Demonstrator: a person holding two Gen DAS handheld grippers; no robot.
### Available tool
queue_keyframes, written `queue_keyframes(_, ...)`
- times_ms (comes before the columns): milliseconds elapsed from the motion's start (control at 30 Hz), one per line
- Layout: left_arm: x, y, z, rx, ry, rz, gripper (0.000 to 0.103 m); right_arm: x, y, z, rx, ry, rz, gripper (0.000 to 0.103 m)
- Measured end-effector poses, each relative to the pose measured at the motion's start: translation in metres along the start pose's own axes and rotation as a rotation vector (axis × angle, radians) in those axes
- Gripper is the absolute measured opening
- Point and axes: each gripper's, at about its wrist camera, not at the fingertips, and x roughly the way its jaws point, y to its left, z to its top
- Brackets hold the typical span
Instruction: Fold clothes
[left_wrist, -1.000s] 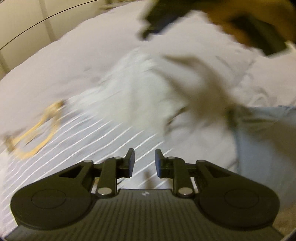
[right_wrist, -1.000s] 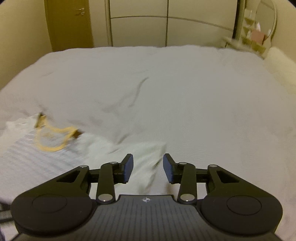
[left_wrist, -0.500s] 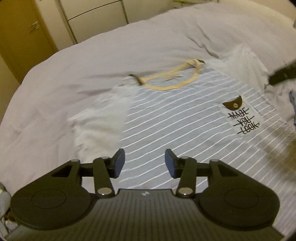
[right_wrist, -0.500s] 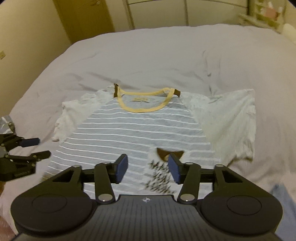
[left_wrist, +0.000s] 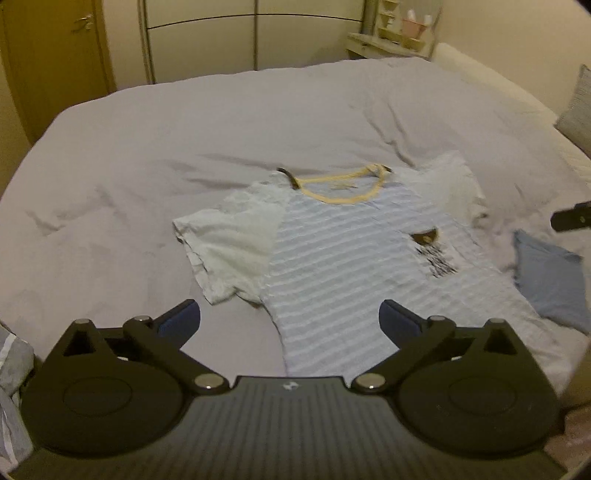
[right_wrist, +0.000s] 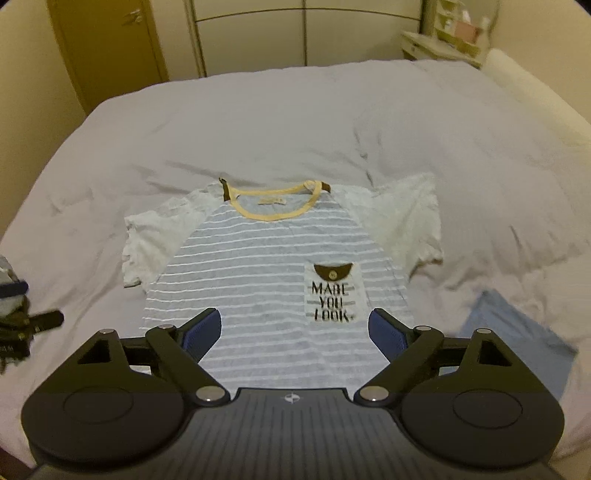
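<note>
Both grippers, left (left_wrist: 290, 317) and right (right_wrist: 294, 330), hover spread and empty above the flat striped T-shirt (right_wrist: 266, 266); pinching the sleeve (left_wrist: 229, 245) edges cleanly should start the fold well.

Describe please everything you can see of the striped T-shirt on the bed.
The striped T-shirt lies spread flat, front up, on the bed cover, collar away from the cameras. Its body is grey with thin white stripes; the short sleeves are plain white, the neckband yellow with brown tabs. A white chest pocket with a brown flap reads "MADE YOU LOOK". It looks like soft knit cloth, unfolded. Neither gripper touches it; both are open.
</note>
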Motion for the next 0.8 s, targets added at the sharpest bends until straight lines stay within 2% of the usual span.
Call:
queue_keyframes(167, -0.038, -0.012, -0.008, 0.008, 0.0, -0.026, 0.101, -0.04, -0.026, -0.027, 0.139, 0.009, -0.003, 0.089)
queue_keyframes(333, -0.082, -0.029, -0.016, 0.028, -0.014, -0.001, 0.102, -0.064, -0.042, -0.063, 0.242, -0.001, 0.037, 0.089)
queue_keyframes(433, -0.103, -0.037, -0.023, 0.048, -0.02, 0.005, 0.102, -0.067, -0.044, -0.081, 0.29, 0.051, 0.044, 0.089)
queue_keyframes(500, -0.116, -0.042, -0.029, 0.067, -0.022, 0.004, 0.102, -0.074, -0.041, -0.092, 0.297, 0.061, 0.038, 0.089)
queue_keyframes(600, -0.126, -0.047, -0.035, 0.1, -0.014, -0.019, 0.102, -0.1, -0.033, -0.108, 0.318, 0.026, 0.026, 0.089)
queue_keyframes(800, -0.147, -0.053, -0.034, 0.192, -0.051, -0.121, 0.102, -0.146, 0.0, -0.137, 0.316, -0.027, -0.057, 0.089)
